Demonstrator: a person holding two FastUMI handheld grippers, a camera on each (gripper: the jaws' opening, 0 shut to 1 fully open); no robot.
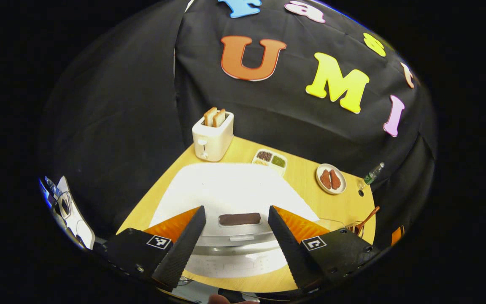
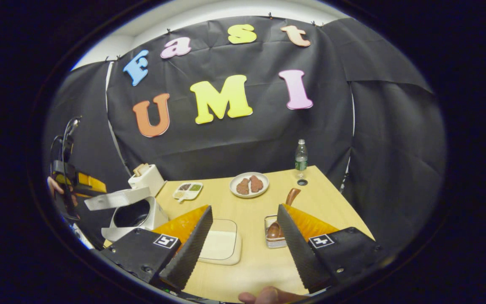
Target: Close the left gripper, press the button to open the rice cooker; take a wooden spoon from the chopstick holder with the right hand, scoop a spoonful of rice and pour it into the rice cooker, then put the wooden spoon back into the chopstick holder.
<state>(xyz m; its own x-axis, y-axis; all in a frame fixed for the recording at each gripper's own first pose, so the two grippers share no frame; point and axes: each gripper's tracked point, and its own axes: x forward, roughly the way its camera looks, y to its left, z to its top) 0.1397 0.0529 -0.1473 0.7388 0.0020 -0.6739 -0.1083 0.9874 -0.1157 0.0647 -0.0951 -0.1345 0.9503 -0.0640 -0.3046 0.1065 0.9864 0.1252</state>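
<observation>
On the wooden counter, the white rice cooker is seen lid-up; left gripper and right gripper fingers are spread, nothing held.

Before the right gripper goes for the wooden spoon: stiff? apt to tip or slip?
Probably stiff: the wooden spoon looks like one solid piece with a thick handle. It leans tilted in the chopstick holder, so a sideways nudge may swing it or rock the holder. The handle's glossy, rounded end could slip between the open fingers of the right gripper.
</observation>
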